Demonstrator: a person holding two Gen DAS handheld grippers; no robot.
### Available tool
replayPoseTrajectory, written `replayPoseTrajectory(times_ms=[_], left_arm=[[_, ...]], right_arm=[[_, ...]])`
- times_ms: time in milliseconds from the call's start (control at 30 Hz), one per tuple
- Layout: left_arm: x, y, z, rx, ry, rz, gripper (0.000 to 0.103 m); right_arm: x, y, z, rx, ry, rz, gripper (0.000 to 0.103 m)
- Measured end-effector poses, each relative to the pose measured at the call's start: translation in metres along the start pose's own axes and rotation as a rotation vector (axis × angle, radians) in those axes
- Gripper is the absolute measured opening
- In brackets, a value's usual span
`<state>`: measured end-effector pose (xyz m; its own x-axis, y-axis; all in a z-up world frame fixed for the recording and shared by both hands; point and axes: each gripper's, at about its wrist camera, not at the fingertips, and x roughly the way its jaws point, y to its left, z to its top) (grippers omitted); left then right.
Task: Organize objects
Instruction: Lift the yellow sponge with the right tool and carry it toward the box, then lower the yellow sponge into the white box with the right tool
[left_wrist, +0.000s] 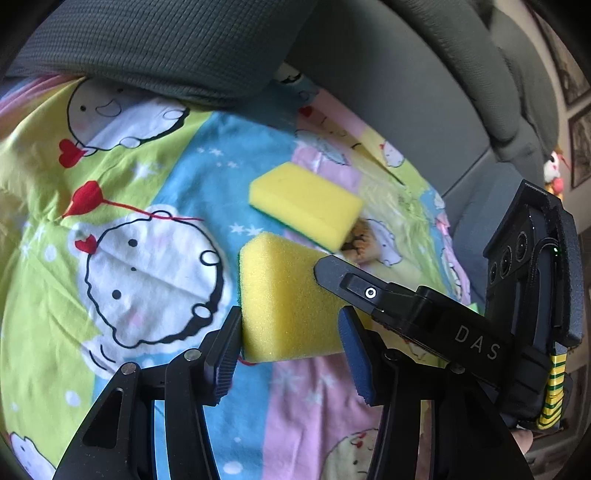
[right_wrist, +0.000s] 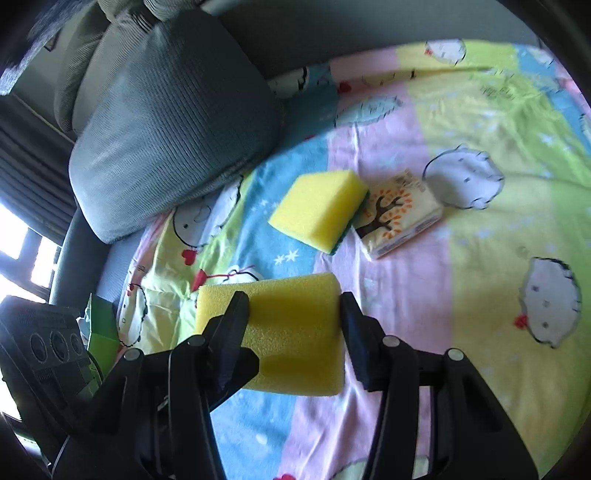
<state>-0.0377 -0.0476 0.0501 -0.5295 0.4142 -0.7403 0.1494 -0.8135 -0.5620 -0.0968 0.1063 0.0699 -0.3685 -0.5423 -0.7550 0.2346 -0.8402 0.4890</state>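
A yellow sponge sits between the fingers of my left gripper, whose pads press its two long sides, so it is shut on it. My right gripper stands open across the same sponge. Its left finger lies in front of the foam and its right finger sits at the sponge's end. In the left wrist view this gripper comes in from the right, one finger over the sponge. A second yellow sponge with a green underside lies farther back on the sheet, also visible from the left wrist.
A tissue pack with a tree print lies against the second sponge. A colourful cartoon sheet covers the surface. A grey cushion leans at the back left, against a grey sofa back. Something green sits beside the left gripper's housing.
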Motion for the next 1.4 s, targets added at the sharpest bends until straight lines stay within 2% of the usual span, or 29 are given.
replayPoseTrajectory(times_ms=[167,333,500,667,800,933,1400], left_arm=[[-0.026,-0.015,-0.012,0.038,-0.062,-0.055,0.053],[-0.045,-0.047,-0.026,0.156,-0.106,-0.083,0.053],[-0.060,-0.078,-0.044,0.264,-0.129,-0.115,0.053],[-0.075,-0.107,-0.063,0.388,-0.185,-0.098,0.053],[-0.081,-0.131,-0.079,0.448,-0.221,-0.097,0.053],[-0.077,-0.157,-0.094,0.537,-0.236,-0.076,0.053],[-0.053,-0.236,-0.139,0.640,-0.245,-0.078,0.053]], right_arm=[[-0.046,-0.002,-0.013,0.003,-0.095,-0.017,0.050],[-0.085,-0.007,-0.033,0.005,-0.177,-0.049,0.051],[-0.119,-0.011,-0.050,0.008,-0.252,-0.031,0.051],[-0.151,-0.027,-0.065,0.021,-0.333,-0.008,0.051],[-0.172,-0.054,-0.075,0.071,-0.352,0.029,0.051],[-0.186,-0.074,-0.080,0.099,-0.374,0.026,0.051],[-0.241,-0.151,-0.095,0.213,-0.450,0.040,0.051]])
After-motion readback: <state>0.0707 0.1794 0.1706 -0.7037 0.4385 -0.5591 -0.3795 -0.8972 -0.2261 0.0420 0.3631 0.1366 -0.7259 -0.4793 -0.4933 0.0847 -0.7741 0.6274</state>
